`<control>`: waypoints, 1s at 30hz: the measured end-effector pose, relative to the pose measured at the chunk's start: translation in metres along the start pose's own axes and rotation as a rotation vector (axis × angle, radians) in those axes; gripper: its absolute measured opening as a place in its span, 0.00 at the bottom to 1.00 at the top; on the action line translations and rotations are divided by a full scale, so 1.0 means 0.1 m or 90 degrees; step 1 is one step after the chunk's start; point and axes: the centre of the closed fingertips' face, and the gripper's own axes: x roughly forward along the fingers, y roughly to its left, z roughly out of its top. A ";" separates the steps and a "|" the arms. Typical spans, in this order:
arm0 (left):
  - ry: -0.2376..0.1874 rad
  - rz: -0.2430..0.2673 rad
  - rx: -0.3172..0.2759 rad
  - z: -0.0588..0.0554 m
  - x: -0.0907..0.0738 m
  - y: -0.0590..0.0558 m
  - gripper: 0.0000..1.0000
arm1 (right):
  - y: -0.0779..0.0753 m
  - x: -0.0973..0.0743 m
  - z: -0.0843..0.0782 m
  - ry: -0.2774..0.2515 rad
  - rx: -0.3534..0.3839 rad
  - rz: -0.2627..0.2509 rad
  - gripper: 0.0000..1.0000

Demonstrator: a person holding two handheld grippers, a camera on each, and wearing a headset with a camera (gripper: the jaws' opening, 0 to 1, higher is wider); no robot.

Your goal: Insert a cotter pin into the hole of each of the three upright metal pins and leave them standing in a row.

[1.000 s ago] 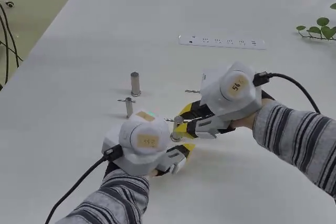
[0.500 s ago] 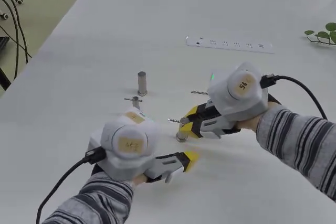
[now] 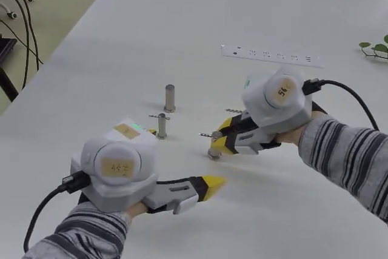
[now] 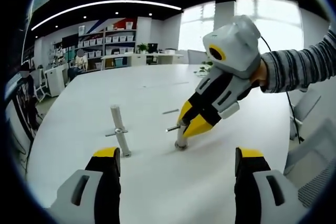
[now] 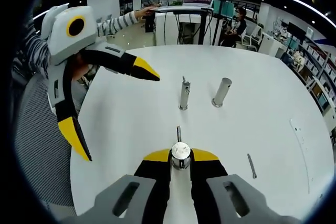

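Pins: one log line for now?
right claw shut on near pin | left claw open | middle pin cottered | far pin bare | loose cotter on table

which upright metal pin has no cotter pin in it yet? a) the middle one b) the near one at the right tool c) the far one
c: the far pin stands bare; the middle pin and the near pin, held by the right tool, each carry one.
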 end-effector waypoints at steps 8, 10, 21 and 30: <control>-0.001 0.016 0.011 0.00 -0.03 0.11 0.99 | -0.09 0.06 0.06 0.007 -0.005 0.007 0.08; -0.008 0.017 0.010 0.02 -0.04 0.13 0.99 | -0.11 0.08 0.07 0.011 -0.010 0.008 0.08; -0.013 0.027 0.013 0.01 -0.03 0.20 0.99 | -0.20 0.13 0.10 0.026 -0.012 0.023 0.08; -0.012 0.030 0.005 -0.01 -0.01 0.24 0.99 | -0.24 0.13 0.09 0.030 0.004 0.042 0.09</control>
